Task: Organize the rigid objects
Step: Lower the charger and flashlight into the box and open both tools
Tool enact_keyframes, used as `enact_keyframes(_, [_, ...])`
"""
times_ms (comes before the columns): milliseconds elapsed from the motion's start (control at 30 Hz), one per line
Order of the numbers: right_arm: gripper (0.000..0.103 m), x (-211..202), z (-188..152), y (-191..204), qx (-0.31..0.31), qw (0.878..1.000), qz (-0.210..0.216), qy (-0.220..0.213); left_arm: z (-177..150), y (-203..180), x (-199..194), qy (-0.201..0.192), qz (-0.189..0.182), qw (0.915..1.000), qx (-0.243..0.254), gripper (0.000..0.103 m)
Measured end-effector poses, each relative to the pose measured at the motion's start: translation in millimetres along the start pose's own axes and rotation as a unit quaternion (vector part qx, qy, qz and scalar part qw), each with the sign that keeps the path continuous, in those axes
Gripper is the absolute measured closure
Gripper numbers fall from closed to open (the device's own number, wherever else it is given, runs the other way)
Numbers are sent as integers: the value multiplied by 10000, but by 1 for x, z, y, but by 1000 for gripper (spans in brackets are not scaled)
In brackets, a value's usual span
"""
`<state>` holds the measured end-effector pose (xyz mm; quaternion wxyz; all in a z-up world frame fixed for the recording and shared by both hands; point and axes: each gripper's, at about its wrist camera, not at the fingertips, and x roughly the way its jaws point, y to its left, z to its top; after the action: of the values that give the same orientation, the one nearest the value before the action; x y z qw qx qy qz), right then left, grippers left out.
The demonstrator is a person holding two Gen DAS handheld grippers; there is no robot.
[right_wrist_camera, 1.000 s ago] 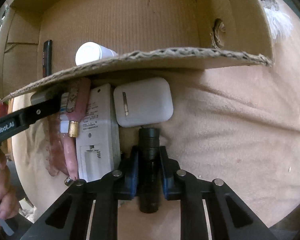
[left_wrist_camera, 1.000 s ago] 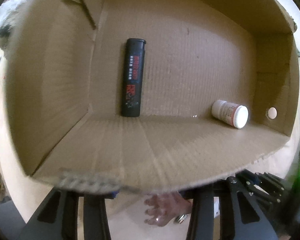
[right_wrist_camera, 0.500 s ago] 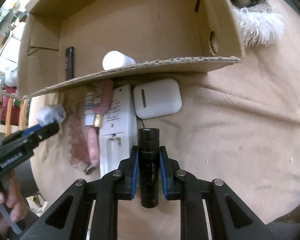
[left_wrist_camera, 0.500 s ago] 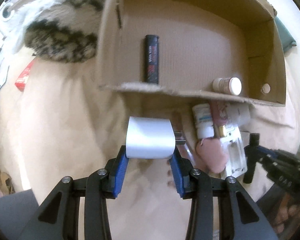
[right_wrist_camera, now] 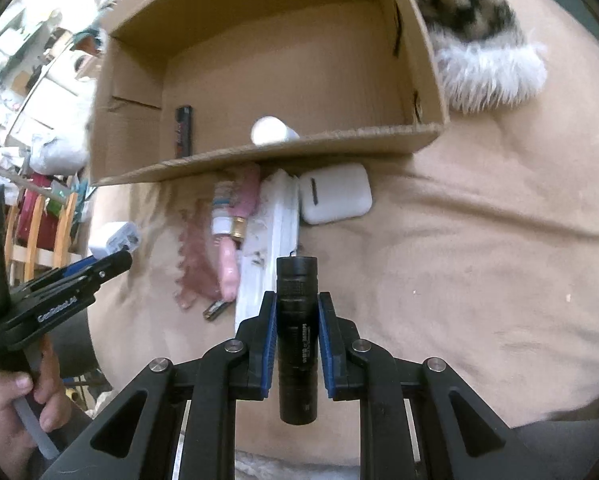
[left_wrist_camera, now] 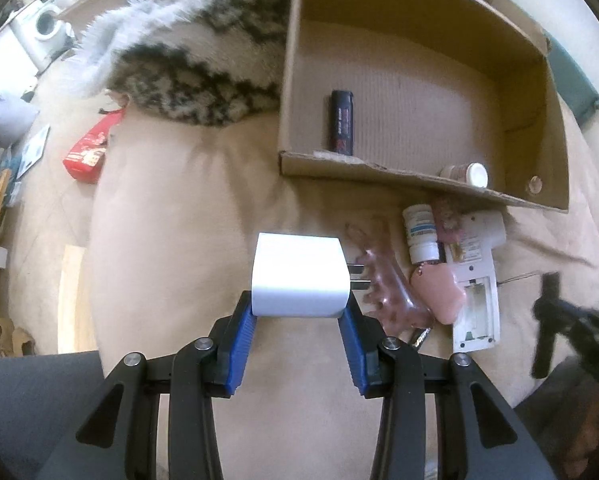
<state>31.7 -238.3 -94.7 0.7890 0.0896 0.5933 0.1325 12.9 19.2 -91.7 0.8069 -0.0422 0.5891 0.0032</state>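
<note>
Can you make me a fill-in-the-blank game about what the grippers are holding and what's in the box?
1. The left gripper holds a white ____.
2. The right gripper holds a black ____.
3. The black lighter lies inside the cardboard ____.
4. The white earbud case lies ____ the box.

Missing words: charger; flashlight; box; outside

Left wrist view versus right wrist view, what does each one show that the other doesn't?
Only the left wrist view shows the red packet and the washing machine.

Only the right wrist view shows the white earbud case and the hand holding the left gripper.

Both show the box with the lighter and small bottle inside, the charger and the flashlight.
</note>
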Motion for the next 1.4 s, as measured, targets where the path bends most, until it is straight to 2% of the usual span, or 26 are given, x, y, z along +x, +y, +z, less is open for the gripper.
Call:
enact_keyframes(233, [82,-53,6,4,-168,9982,137,-562,2,20,-39,-408,247,9987,-169,65])
enact_keyframes(433, [82,-94,16,17,-351,9943,205,-981,13,2,-63,-843,256,9958,-255,65])
enact_keyframes(700, [82,-141,55,39,-603,9845,209,-1632,54,-15,-91,-1235,120,9919,-257,65])
enact_keyframes(833, [82,-147,82,44,-657,9807,188,-1832,80,-29,-94,-1376,114,9904,-114,65])
enact_keyframes(967, [82,-146,106,45,-678,9774,133,-1998,109,-44,-86,-1441,127,9895,25,65])
enact_keyframes(1100, [82,-128,126,36,-537,9782,194,-1995,130,-57,-67,-1465,181,9889,162,65])
enact_keyframes(1233, [82,-87,141,19,-335,9838,295,-1736,147,-71,-30,-1352,398,9887,506,65])
enact_keyframes(1400, [82,-34,150,5,-256,9900,181,-1376,150,-71,3,-1164,235,9919,449,65])
